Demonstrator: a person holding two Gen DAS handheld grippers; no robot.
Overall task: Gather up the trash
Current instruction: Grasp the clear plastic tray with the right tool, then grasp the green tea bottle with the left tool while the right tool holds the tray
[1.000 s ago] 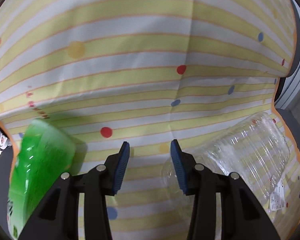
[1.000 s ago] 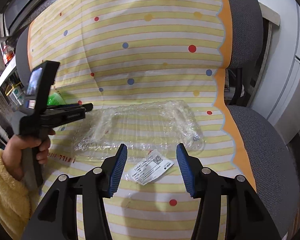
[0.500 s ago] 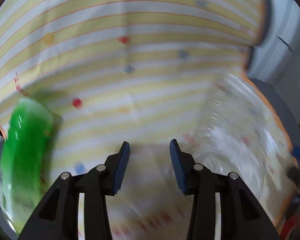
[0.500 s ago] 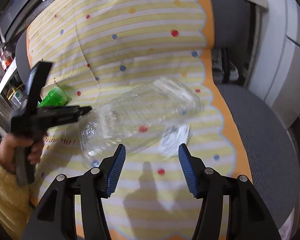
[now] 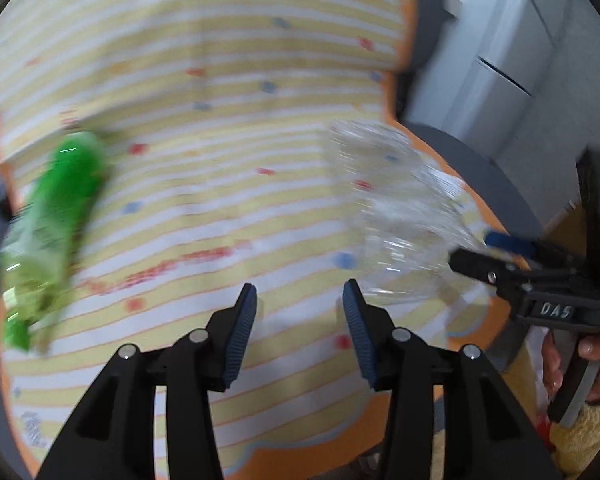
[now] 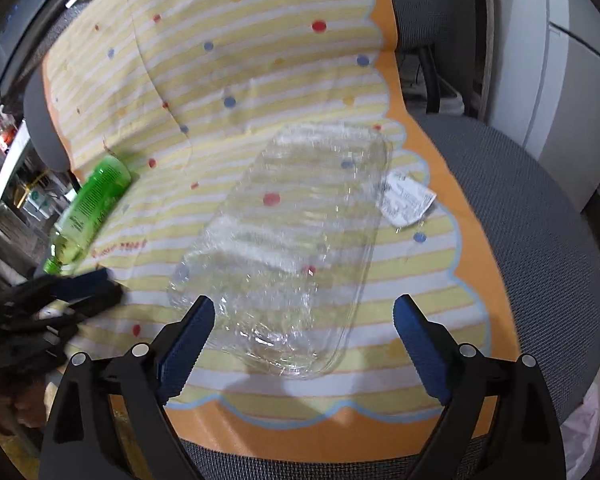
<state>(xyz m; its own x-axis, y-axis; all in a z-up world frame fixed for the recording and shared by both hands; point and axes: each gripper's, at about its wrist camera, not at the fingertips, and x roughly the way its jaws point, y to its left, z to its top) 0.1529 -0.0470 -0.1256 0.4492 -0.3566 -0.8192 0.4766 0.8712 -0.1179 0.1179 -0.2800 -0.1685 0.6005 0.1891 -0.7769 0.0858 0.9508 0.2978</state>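
Note:
A crushed clear plastic bottle [image 6: 284, 248] lies on the striped cloth [image 6: 228, 72] over a chair seat. Its near end sits between the fingers of my right gripper [image 6: 305, 304], whose jaws are opening wide; the pads do not touch it. A white paper label [image 6: 406, 200] lies by the bottle's far right corner. A green bottle [image 6: 88, 208] rests at the cloth's left edge. In the blurred left wrist view, my left gripper [image 5: 299, 292] hovers over bare cloth between the green bottle [image 5: 52, 232] and the clear bottle [image 5: 400, 216], its jaws opening slightly, with nothing between them.
The grey chair seat [image 6: 532, 216] shows to the right of the cloth, with grey cabinets [image 6: 572, 80] behind it. Cluttered shelves [image 6: 12, 148] stand at far left. A hand holds the right gripper's body [image 5: 556, 300] beside the clear bottle. The left gripper [image 6: 60, 292] shows at left.
The right gripper's jaws have spread much wider and it has closed in on the clear bottle, which now lies lengthwise before it. The left gripper has drawn back from the clear bottle.

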